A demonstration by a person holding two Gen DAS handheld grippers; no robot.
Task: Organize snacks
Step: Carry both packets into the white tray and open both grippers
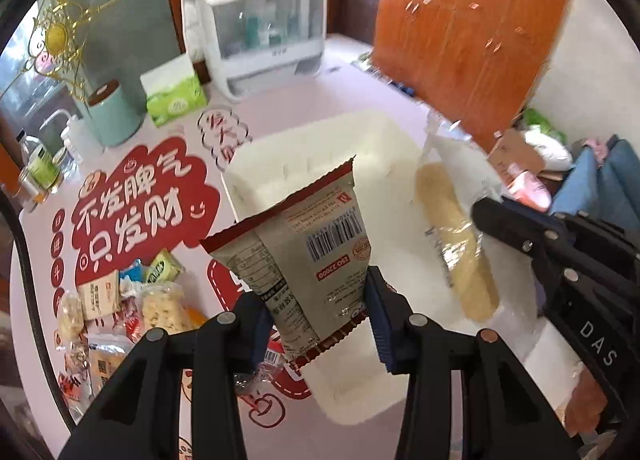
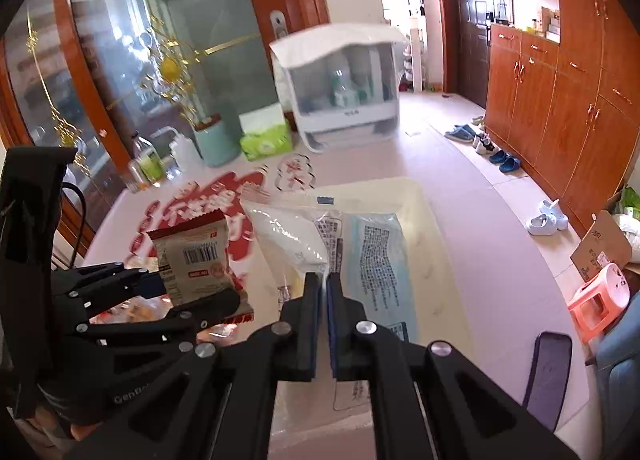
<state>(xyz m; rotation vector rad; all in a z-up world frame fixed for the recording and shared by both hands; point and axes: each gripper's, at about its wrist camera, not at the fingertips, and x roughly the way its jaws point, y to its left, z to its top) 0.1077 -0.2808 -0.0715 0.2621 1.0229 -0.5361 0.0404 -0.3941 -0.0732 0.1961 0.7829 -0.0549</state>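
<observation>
My left gripper [image 1: 318,312] is shut on a grey snack packet [image 1: 304,244] with red serrated ends and a barcode, held upright over the near end of a white bin [image 1: 360,139]. My right gripper [image 1: 492,215] comes in from the right, shut on a clear long packet [image 1: 452,236] with a pale stick-shaped snack inside, which hangs over the bin's right side. In the right wrist view my right gripper [image 2: 324,284] pinches that clear and blue packet [image 2: 372,252] above the bin [image 2: 440,244]. To its left, my left gripper [image 2: 192,296] holds the grey packet [image 2: 196,248].
Several loose snacks [image 1: 120,300] lie piled on the table at the lower left. At the back stand a green tissue box [image 1: 176,95], a teal canister [image 1: 112,115] and a white lidded organiser [image 1: 260,31]. A dark phone [image 2: 548,376] lies near the table's right edge.
</observation>
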